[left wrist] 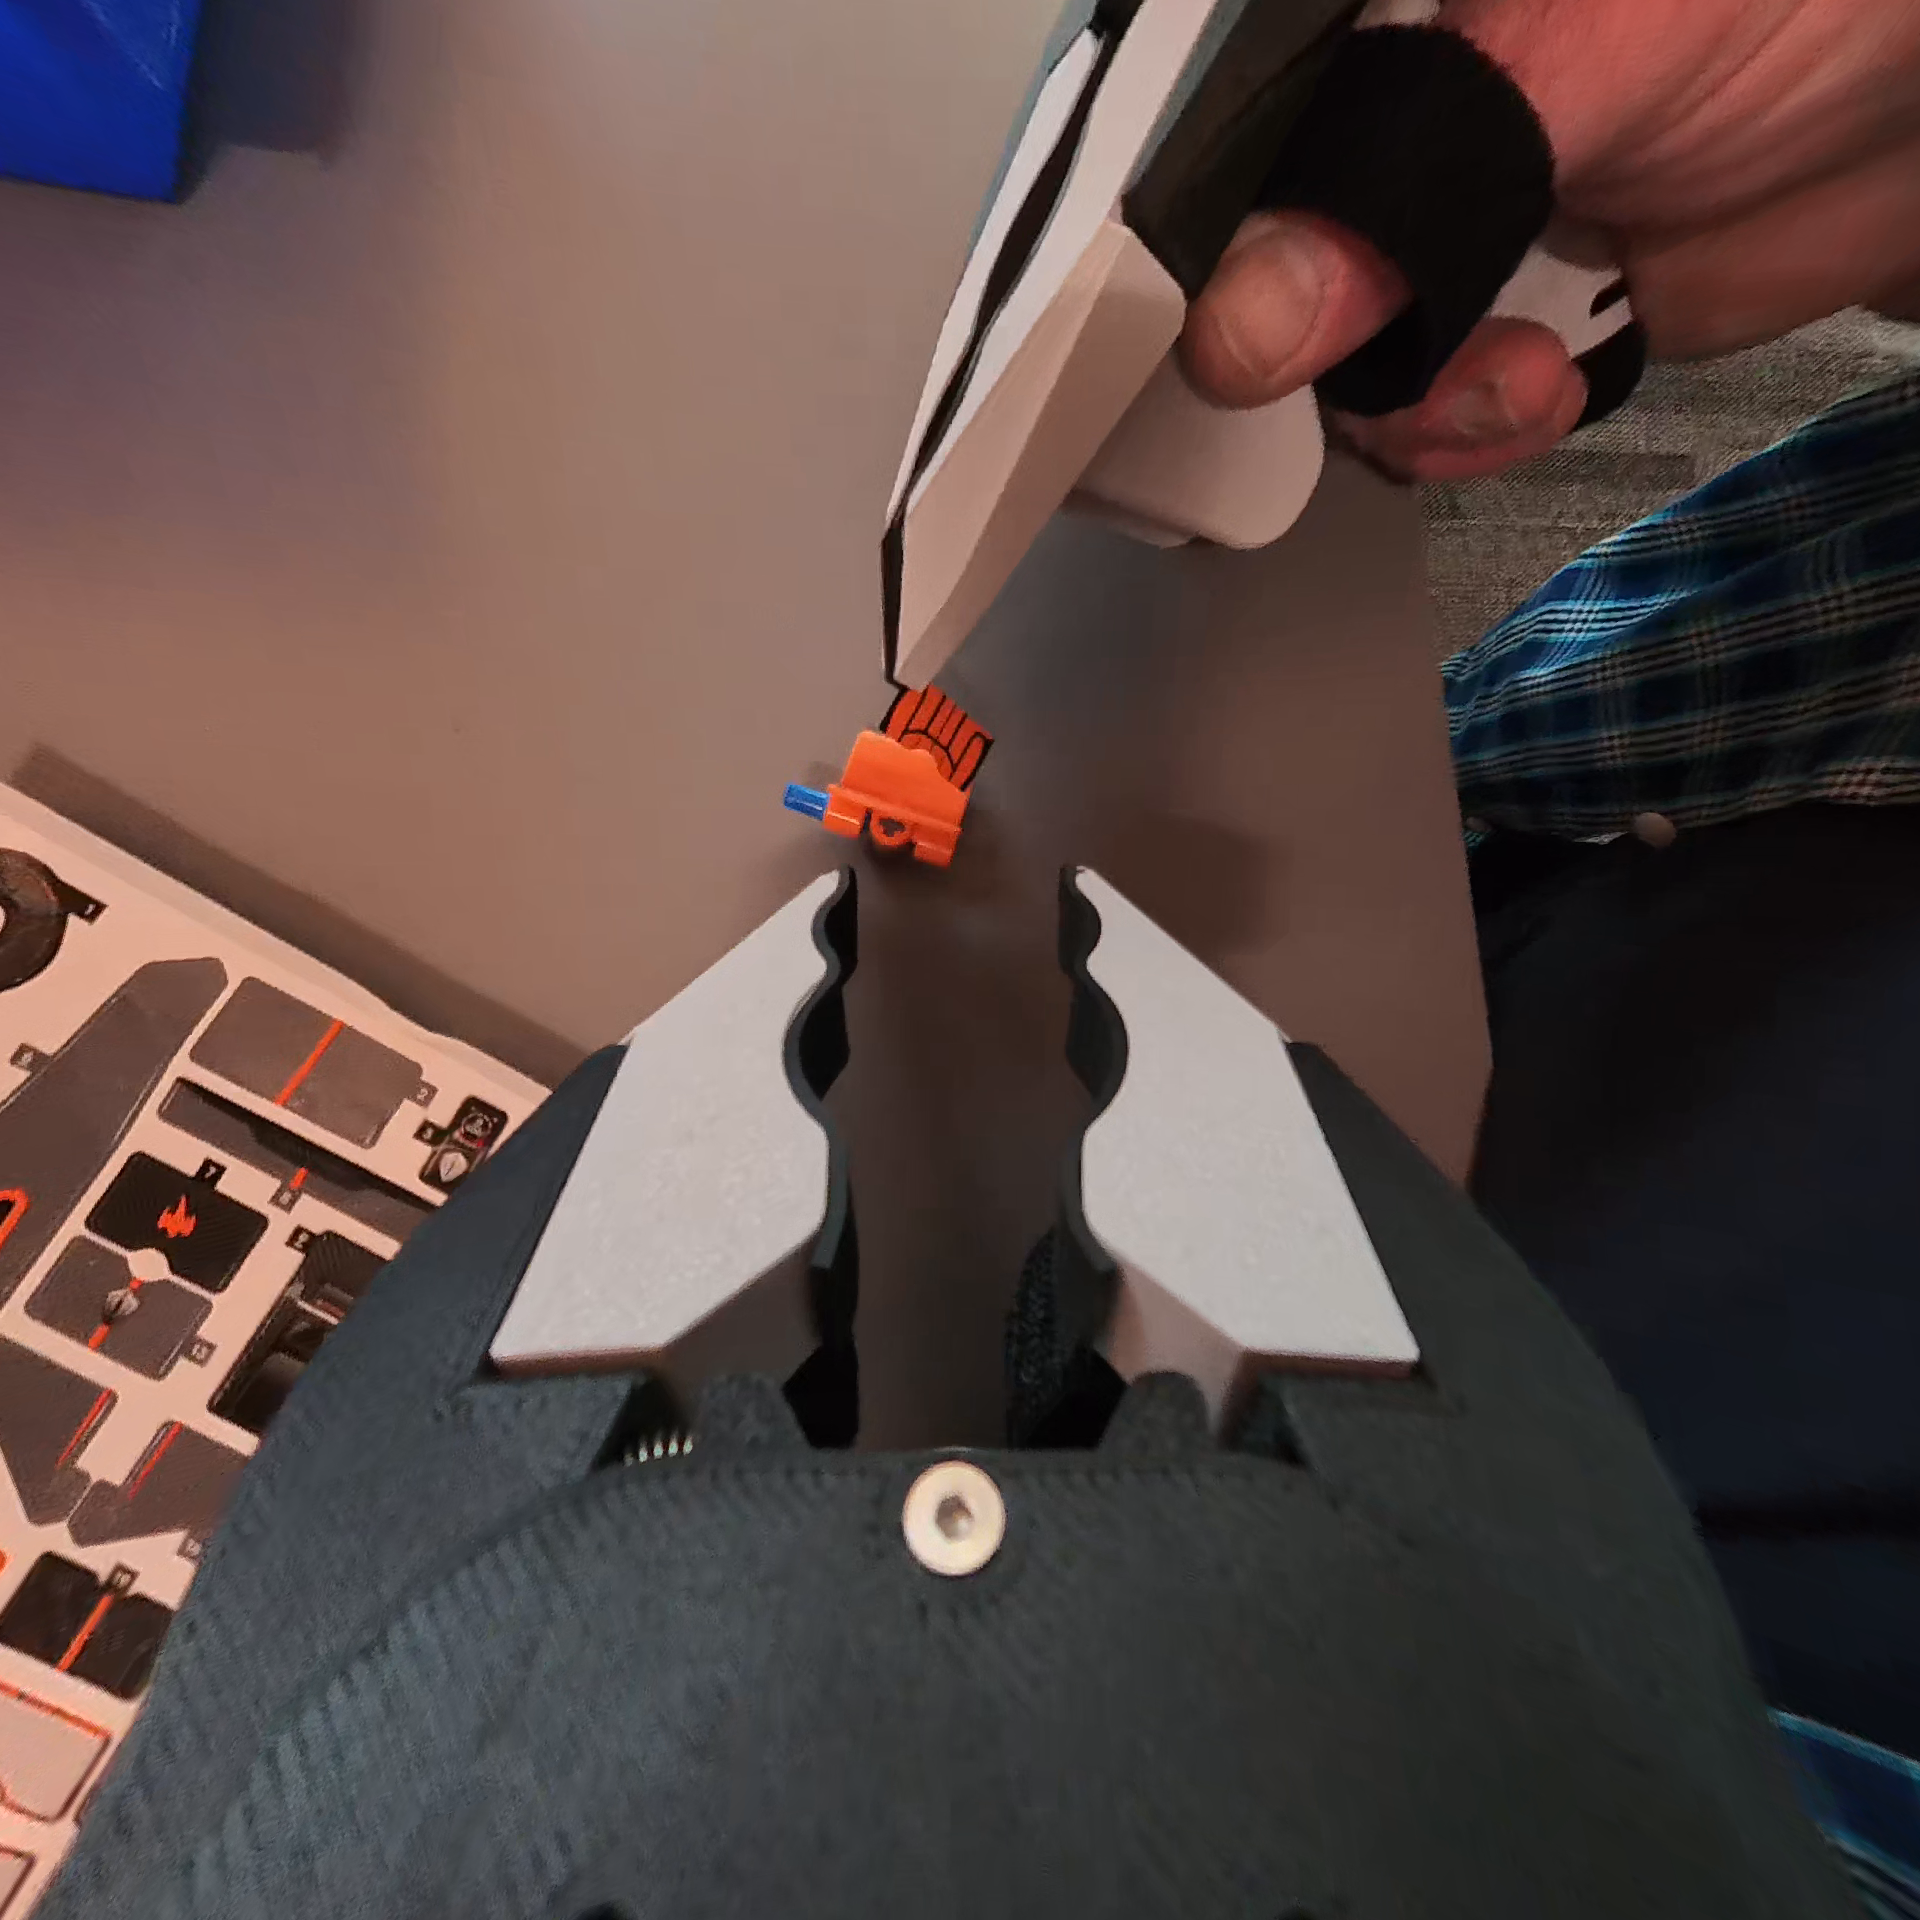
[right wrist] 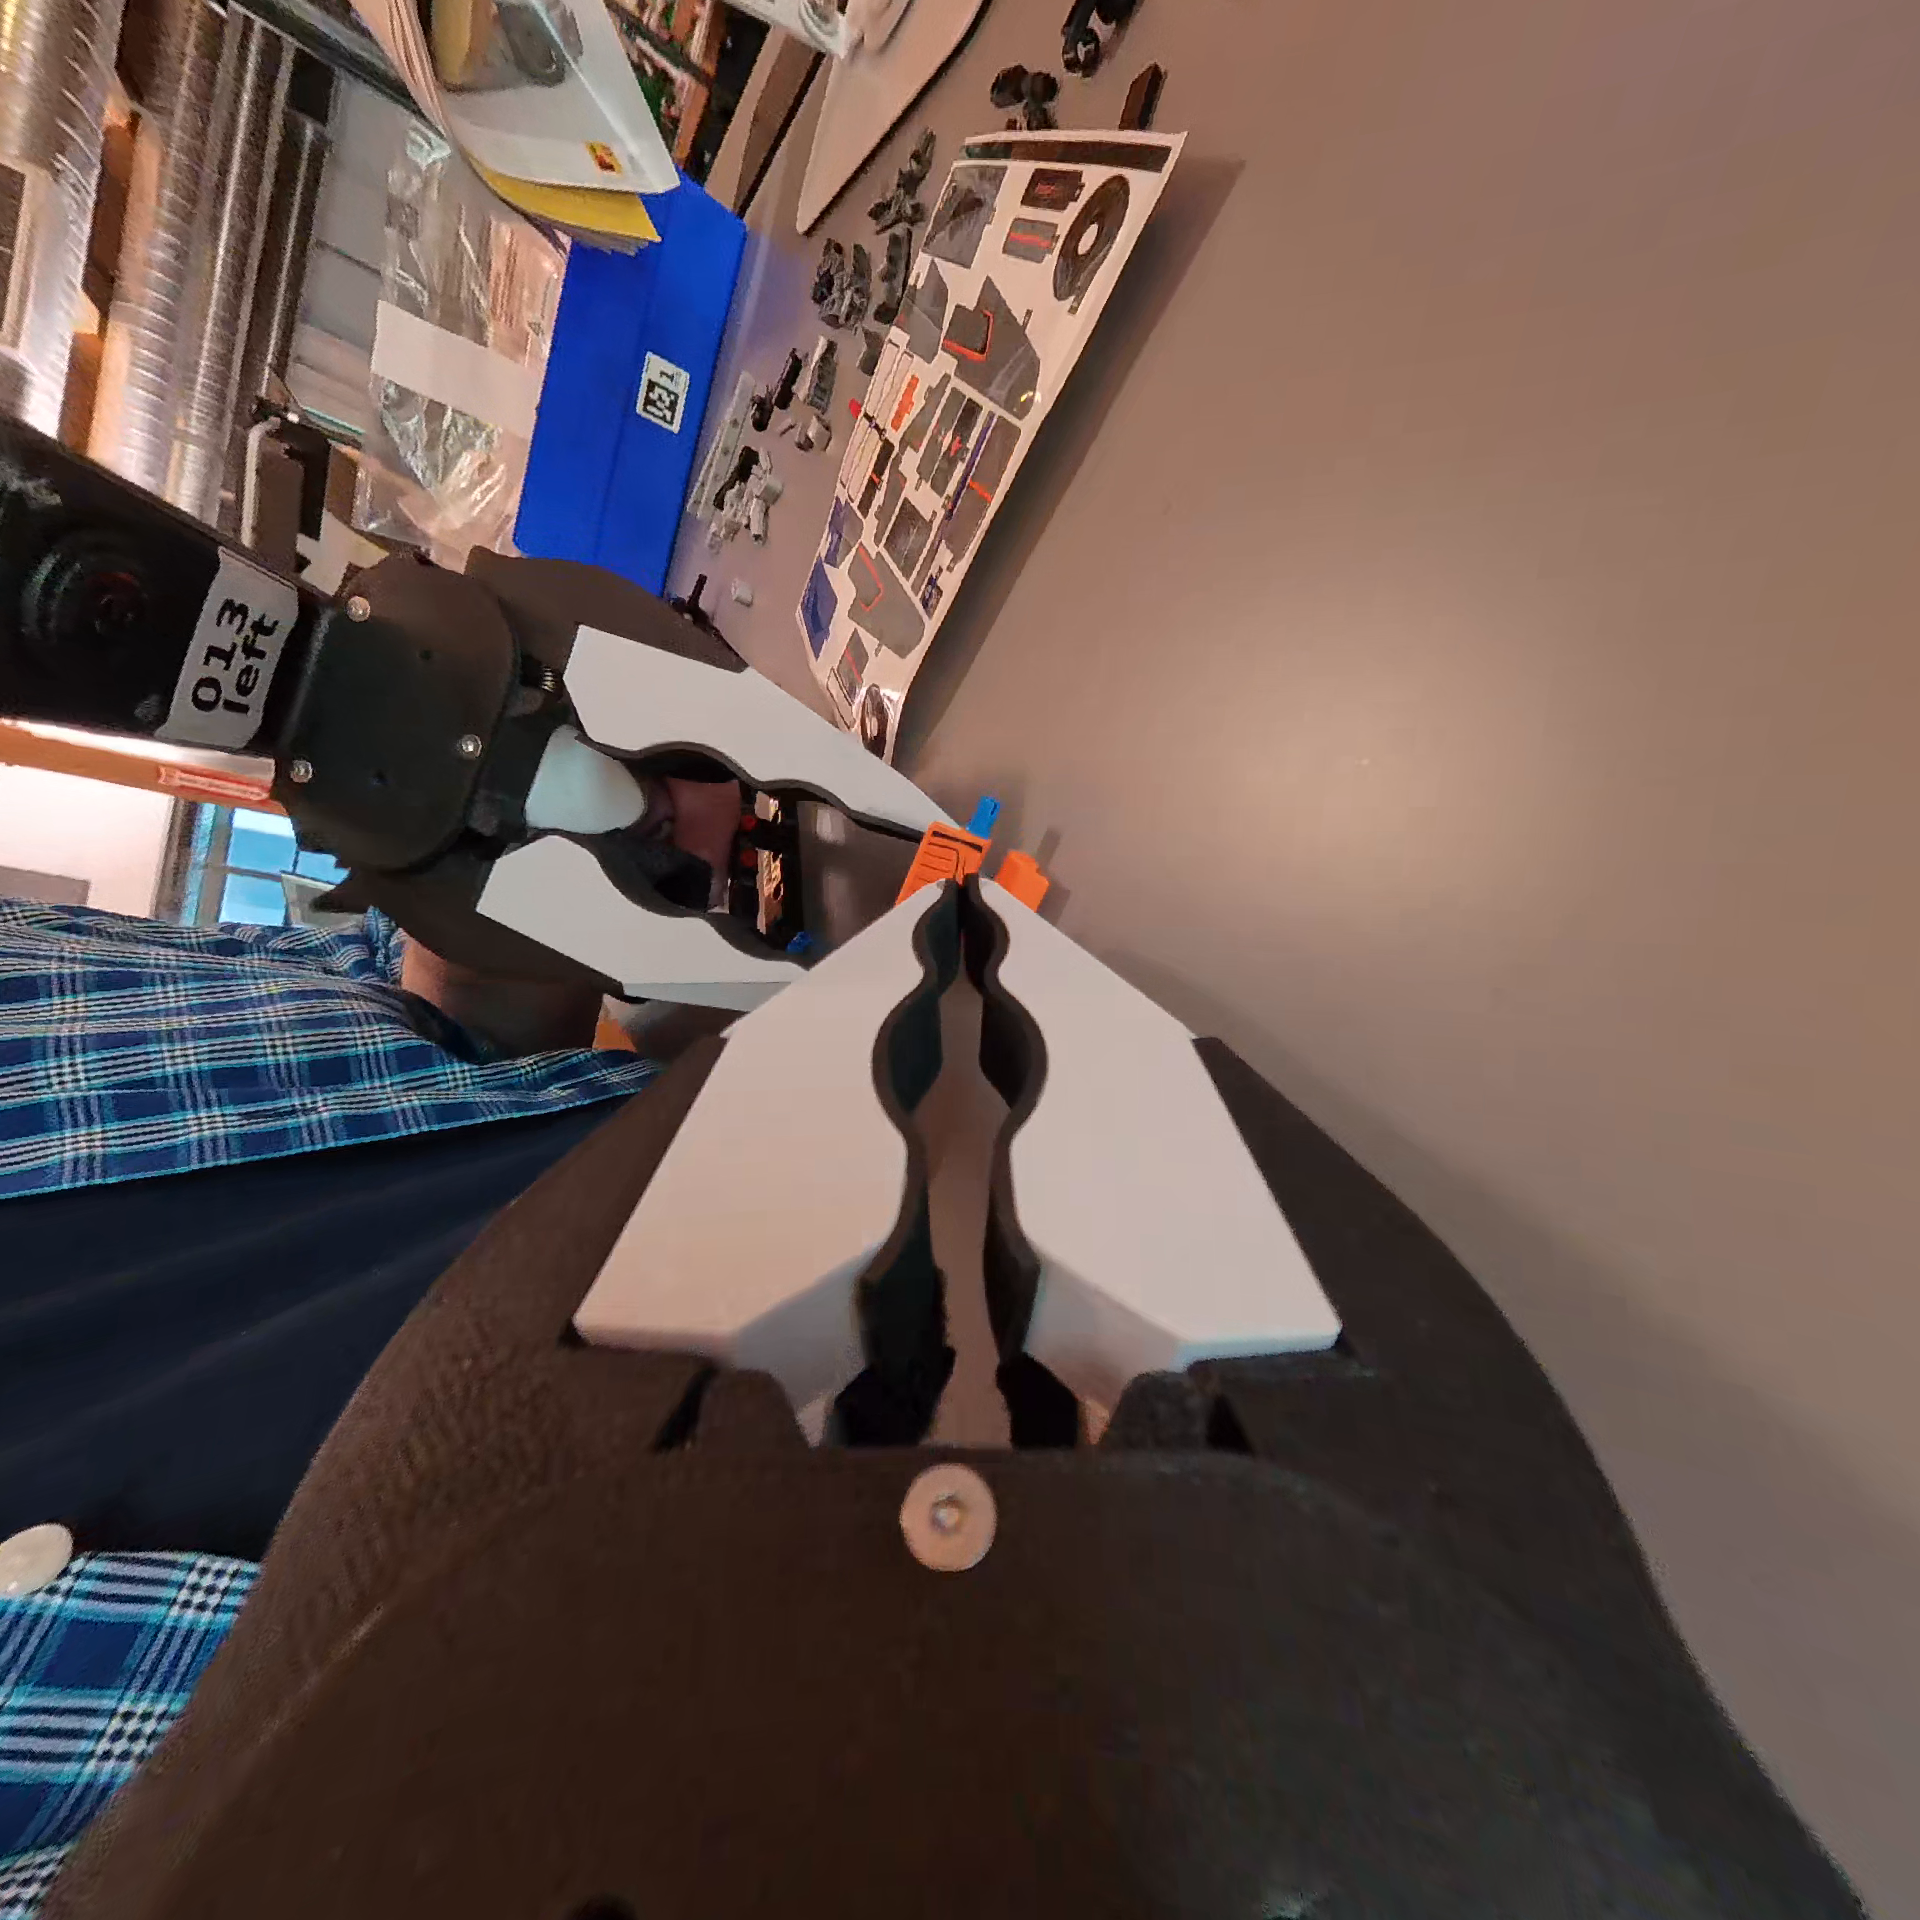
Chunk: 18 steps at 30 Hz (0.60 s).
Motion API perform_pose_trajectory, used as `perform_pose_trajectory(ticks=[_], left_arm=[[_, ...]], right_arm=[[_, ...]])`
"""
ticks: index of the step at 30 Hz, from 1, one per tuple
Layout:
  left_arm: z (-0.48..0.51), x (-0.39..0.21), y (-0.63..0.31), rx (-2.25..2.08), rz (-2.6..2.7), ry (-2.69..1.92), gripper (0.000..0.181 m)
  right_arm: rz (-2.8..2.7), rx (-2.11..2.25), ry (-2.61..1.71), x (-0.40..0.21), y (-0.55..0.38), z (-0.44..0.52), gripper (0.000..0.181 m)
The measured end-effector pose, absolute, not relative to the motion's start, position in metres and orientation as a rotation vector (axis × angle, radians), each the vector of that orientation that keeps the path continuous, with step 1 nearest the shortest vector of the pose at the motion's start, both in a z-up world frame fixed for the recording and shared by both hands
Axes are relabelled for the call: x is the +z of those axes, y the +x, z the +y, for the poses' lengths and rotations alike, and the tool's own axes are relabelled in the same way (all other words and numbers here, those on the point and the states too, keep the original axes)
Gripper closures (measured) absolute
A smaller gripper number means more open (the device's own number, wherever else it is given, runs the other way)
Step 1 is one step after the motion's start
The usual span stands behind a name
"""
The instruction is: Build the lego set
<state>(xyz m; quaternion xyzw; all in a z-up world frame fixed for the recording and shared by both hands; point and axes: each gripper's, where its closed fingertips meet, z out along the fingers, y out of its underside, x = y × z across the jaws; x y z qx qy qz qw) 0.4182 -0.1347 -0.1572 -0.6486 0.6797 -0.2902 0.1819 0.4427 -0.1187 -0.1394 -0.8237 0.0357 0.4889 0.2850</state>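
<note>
While spread wide just short of it, left gripper (left wrist: 956,883) empty; beyond, small orange lego piece (left wrist: 902,795) pinched at its top by right gripper (right wrist: 961,883), low over table (left wrist: 520,468). Likely light, stiff, slippery; best taken by flat sides.

Warm indoor light leaves a soft bright patch on the grey table (right wrist: 1455,790), and the sticker sheet (right wrist: 987,395) casts a dark shadow beside it. Both wide-angle views bend at the edges. The blue box (left wrist: 83,94) is blurred; near parts look soft.
</note>
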Motion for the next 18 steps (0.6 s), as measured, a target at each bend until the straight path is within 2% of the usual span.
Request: perform_pose_trajectory(ticks=[18], left_arm=[[-0.1323,-0.1615,0.4224,-0.760,1.923,-1.824,0.152]], right_arm=[[0.041,1.442,-2.241,-0.1417,0.4378,-0.1158,0.181]])
